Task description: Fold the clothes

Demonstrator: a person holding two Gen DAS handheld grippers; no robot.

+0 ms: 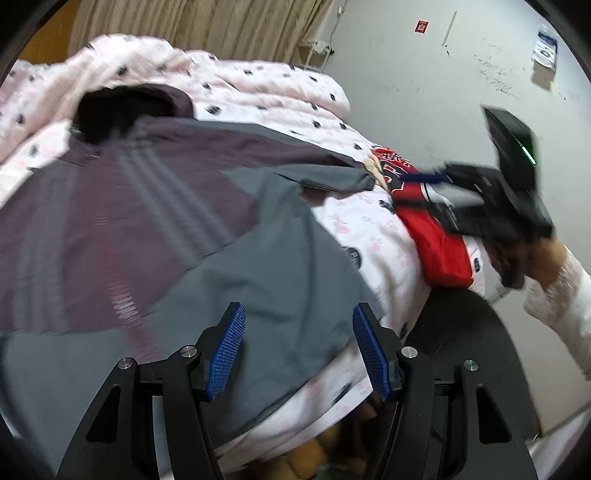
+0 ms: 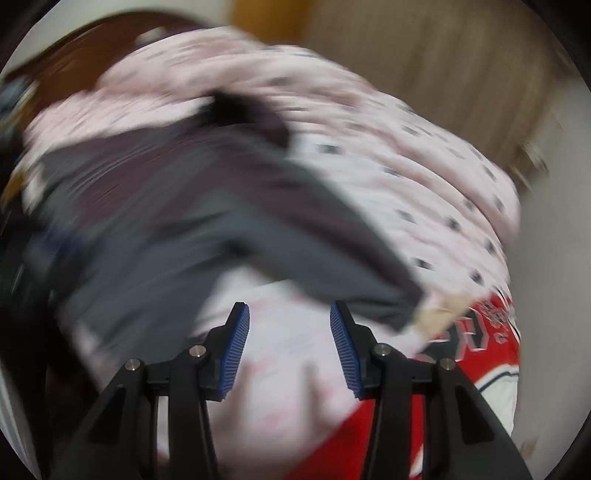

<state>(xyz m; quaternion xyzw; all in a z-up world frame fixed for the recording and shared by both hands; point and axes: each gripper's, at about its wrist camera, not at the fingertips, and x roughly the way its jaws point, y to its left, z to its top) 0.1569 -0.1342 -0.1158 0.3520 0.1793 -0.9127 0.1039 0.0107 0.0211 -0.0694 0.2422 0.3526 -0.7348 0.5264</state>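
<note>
A grey and dark maroon jacket (image 1: 155, 206) with pale stripes lies spread on a pink patterned bed; its sleeve (image 1: 325, 177) reaches right. It also shows, blurred, in the right wrist view (image 2: 177, 206). A folded red jersey (image 1: 436, 240) lies at the bed's right edge and shows in the right wrist view (image 2: 487, 332). My left gripper (image 1: 297, 332) is open and empty over the jacket's grey hem. My right gripper (image 2: 290, 332) is open and empty over bare bedding below the sleeve; it also shows over the jersey in the left wrist view (image 1: 454, 199).
A pink quilt (image 1: 236, 81) is bunched at the bed's far side. A beige curtain (image 1: 207, 26) hangs behind. A grey floor (image 1: 424, 81) lies to the right. A dark round object (image 1: 461, 339) sits beside the bed's near edge.
</note>
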